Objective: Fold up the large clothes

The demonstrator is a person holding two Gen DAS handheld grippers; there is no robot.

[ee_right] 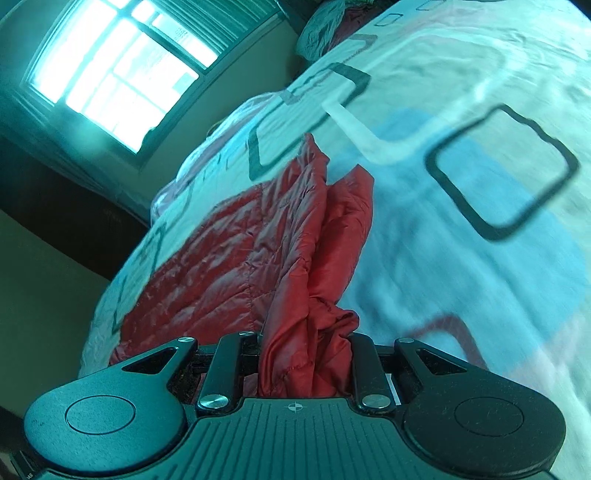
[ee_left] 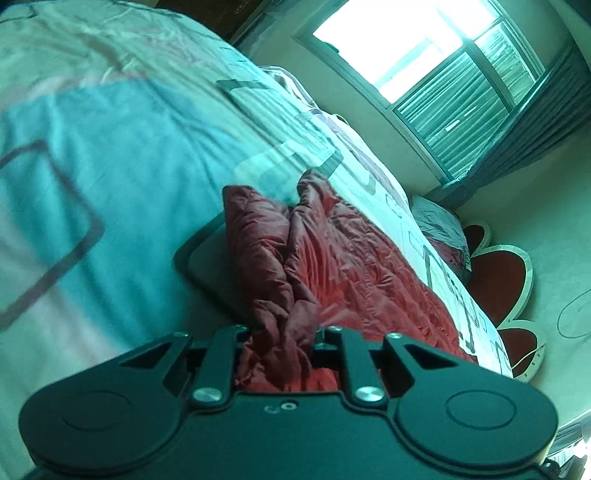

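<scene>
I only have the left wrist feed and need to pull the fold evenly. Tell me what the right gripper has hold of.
Observer: The right gripper is shut on a bunched edge of the red quilted jacket.
Operator: Say what lies on its free side.
Observer: To the right of the jacket in that view there is only the patterned bedspread, with a dark square outline printed on it.
Operator: Report anything near the far end.
Observer: A crumpled grey-teal cloth sits by the bed's top edge, near the window.
</scene>
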